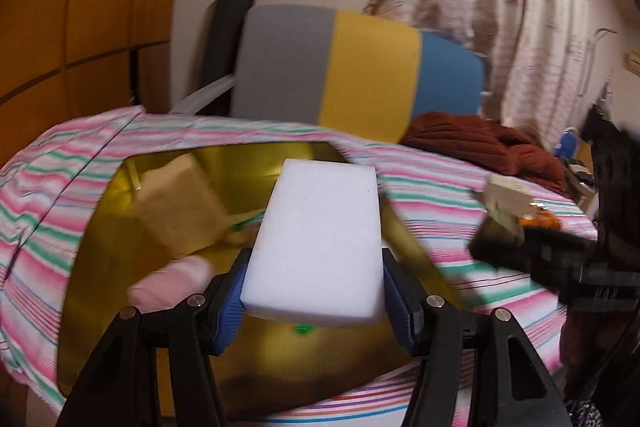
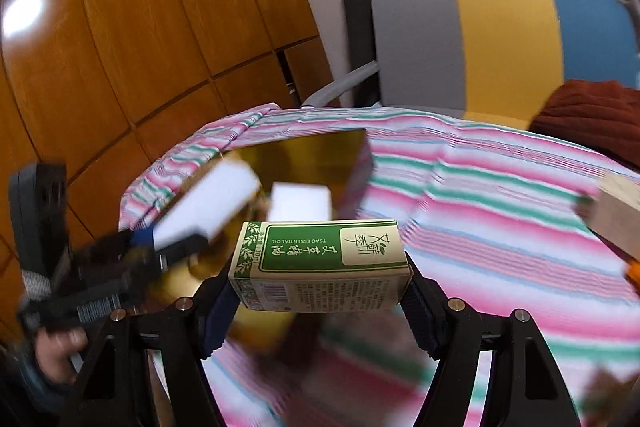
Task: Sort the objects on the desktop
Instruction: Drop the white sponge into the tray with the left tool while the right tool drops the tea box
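Note:
My left gripper (image 1: pixel 314 301) is shut on a white sponge block (image 1: pixel 320 239), held above a shiny gold box (image 1: pixel 96 239) set on the striped tablecloth. Inside the box lie a tan carton (image 1: pixel 180 203) and a pink item (image 1: pixel 172 281). My right gripper (image 2: pixel 318 301) is shut on a green and cream essential oil carton (image 2: pixel 320 263), hovering over the cloth just right of the gold box (image 2: pixel 320 155). In the right wrist view the left gripper (image 2: pixel 160 247) with the white sponge (image 2: pixel 208 203) appears at the left, blurred. In the left wrist view the right gripper (image 1: pixel 500 239) shows at the right edge.
A grey, yellow and blue chair back (image 1: pixel 360 63) stands behind the table, with a rust-red knit cloth (image 1: pixel 488 143) beside it. A wooden block (image 2: pixel 616 215) lies at the right on the striped tablecloth (image 2: pixel 480 195). Orange wood cabinets (image 2: pixel 120 47) stand at the left. A hand (image 2: pixel 56 351) holds the left gripper.

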Demonstrator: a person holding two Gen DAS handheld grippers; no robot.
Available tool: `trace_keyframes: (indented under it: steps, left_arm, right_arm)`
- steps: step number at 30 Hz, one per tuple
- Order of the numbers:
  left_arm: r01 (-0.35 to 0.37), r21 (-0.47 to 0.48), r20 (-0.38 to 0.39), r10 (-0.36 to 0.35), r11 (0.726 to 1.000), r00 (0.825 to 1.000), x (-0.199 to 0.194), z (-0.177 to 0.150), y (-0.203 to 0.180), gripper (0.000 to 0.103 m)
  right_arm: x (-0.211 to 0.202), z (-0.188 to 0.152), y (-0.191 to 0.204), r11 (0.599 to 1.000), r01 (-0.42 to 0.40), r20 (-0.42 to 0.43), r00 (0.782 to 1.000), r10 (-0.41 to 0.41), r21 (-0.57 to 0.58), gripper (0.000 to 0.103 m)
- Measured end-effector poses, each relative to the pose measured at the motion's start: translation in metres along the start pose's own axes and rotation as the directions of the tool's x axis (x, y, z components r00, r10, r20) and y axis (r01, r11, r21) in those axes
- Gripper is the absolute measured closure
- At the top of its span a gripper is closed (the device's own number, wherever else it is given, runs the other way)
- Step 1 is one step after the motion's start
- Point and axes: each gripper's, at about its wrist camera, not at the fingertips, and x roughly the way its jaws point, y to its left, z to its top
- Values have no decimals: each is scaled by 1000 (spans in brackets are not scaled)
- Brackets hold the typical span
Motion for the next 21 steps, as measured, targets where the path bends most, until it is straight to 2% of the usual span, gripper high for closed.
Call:
trace_keyframes:
  steps: [7, 9, 12, 16, 21]
  left_arm:
    - [-106, -58, -77, 101, 993, 992, 30, 5, 44, 42]
    - [-126, -76, -79, 120, 989, 990, 30, 5, 56, 41]
    - [-150, -98, -71, 144, 984, 987, 28, 6, 67, 41]
    - [-116, -145, -71, 106, 983, 992, 24, 1, 72, 36]
    - [-43, -175, -29, 39, 984, 999, 9, -5, 62, 34]
  right_arm:
    - [70, 57, 20, 996, -55, -41, 997, 58, 68, 28]
    - [83, 66, 19, 992, -69, -45, 996, 74, 108, 22]
    - [90, 70, 17, 988, -78, -30, 996, 83, 136, 19]
    - [81, 63, 13, 987, -84, -10, 996, 86, 138, 18]
    - [58, 44, 2, 988, -71, 13, 997, 70, 138, 17]
